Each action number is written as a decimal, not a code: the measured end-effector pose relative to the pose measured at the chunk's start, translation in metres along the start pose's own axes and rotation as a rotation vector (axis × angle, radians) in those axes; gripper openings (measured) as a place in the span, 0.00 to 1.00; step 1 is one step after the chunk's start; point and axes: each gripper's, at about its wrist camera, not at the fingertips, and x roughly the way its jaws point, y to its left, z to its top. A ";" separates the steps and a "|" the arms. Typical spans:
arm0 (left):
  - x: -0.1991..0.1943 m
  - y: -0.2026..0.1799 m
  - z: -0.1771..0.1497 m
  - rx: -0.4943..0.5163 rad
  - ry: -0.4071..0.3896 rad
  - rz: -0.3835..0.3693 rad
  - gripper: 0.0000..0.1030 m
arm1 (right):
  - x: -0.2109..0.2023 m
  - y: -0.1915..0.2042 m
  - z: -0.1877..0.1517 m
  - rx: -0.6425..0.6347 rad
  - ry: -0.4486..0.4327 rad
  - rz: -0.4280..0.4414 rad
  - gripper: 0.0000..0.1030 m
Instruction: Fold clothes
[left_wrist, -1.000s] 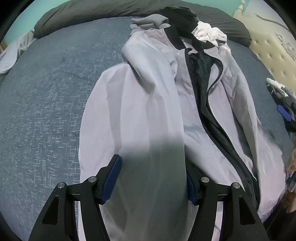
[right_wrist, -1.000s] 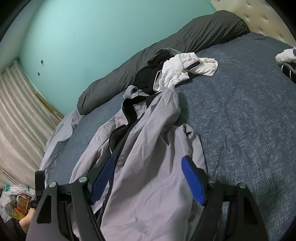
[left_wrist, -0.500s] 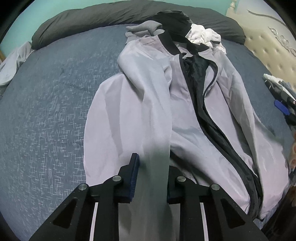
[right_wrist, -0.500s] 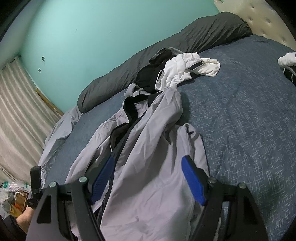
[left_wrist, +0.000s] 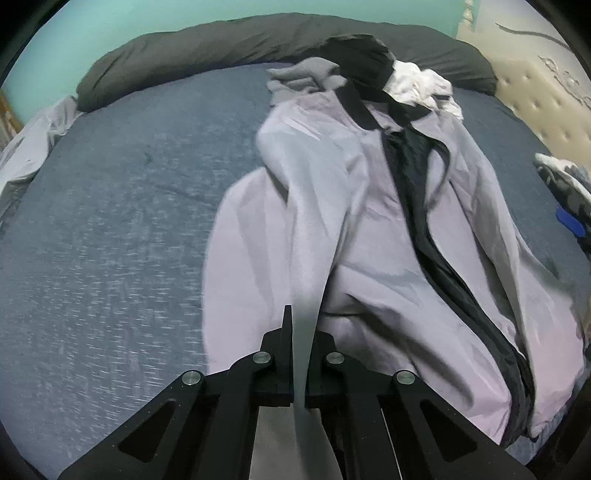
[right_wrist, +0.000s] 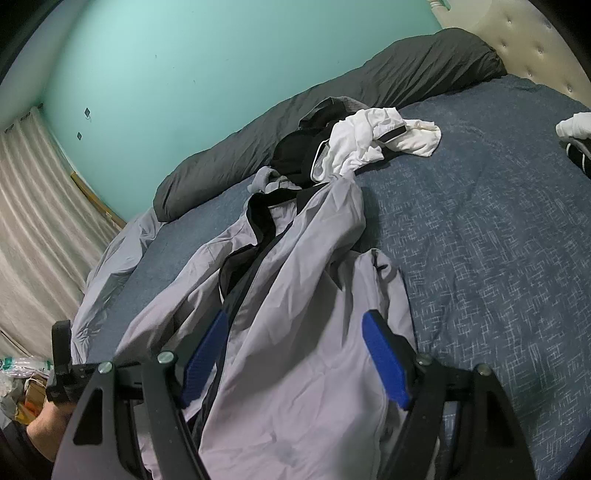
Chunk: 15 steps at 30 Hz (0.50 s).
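Blue bed (left_wrist: 110, 221) carries a grey jacket (left_wrist: 369, 229) spread open, black lining showing. Thin, soft, slippery shell; likely best taken at hem or sleeve edges. Left hand-held gripper (left_wrist: 300, 354) has just closed, pinching a fabric fold. Right hand-held gripper (right_wrist: 295, 358) gapes wide over the hem, gripping nothing.
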 end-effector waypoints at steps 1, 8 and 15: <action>-0.002 0.006 0.002 -0.008 -0.004 0.011 0.01 | 0.000 0.000 0.000 0.000 0.000 0.000 0.74; -0.007 0.046 0.017 -0.047 -0.002 0.074 0.01 | 0.001 -0.001 0.000 0.006 0.004 0.003 0.74; -0.002 0.076 0.027 -0.040 0.004 0.151 0.01 | 0.005 0.000 -0.001 0.006 0.011 0.000 0.74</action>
